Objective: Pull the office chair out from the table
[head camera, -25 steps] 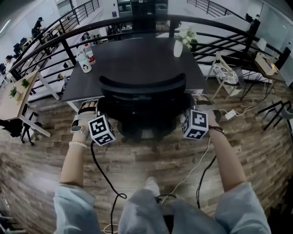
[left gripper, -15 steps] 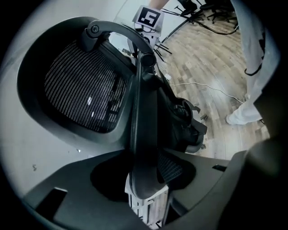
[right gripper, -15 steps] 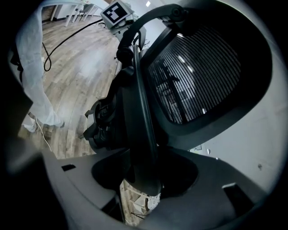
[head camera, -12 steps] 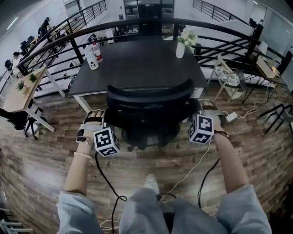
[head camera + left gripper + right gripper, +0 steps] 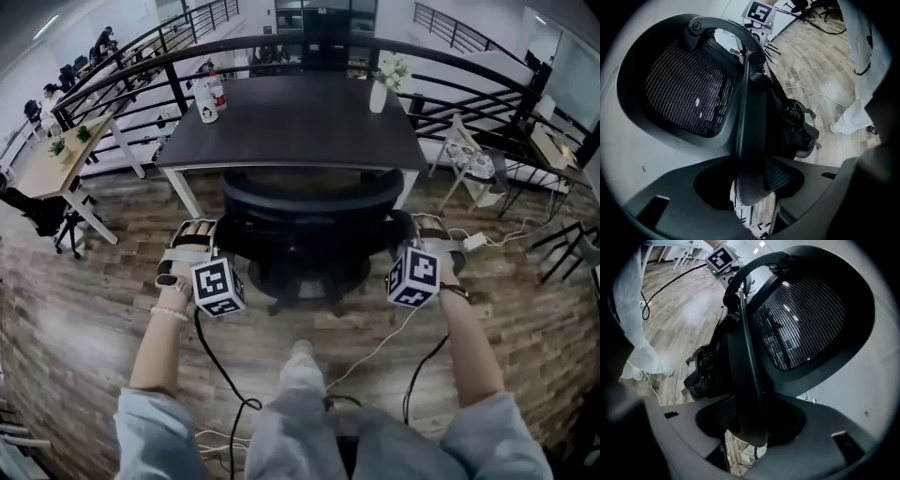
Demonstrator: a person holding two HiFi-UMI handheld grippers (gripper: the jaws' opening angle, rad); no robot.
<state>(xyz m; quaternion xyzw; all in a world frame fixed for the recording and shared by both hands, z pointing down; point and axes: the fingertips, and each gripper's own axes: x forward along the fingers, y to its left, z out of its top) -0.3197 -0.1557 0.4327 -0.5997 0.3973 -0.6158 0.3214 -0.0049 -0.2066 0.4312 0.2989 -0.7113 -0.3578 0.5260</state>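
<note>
The black mesh office chair (image 5: 305, 202) stands just in front of the dark table (image 5: 300, 122), its backrest toward me. My left gripper (image 5: 217, 242) is at the chair's left side and my right gripper (image 5: 398, 234) at its right side. In the left gripper view a black bar of the chair's frame (image 5: 750, 117) runs between the jaws of the left gripper (image 5: 752, 187), which is shut on it. The right gripper view shows the same on the other side: the right gripper (image 5: 745, 423) is shut on a frame bar (image 5: 750, 357), with the mesh back (image 5: 806, 319) beyond.
Two bottles (image 5: 208, 98) and a vase of flowers (image 5: 380, 89) stand on the table's far end. A black railing (image 5: 469, 75) curves behind it. A light desk (image 5: 56, 164) is at left, a folding stand (image 5: 469, 159) at right. Cables (image 5: 375, 347) trail over the wood floor by my legs (image 5: 300, 412).
The chair and both grippers have moved back from the table toward me. The backrest, earlier over the table's near edge, now stands off it.
</note>
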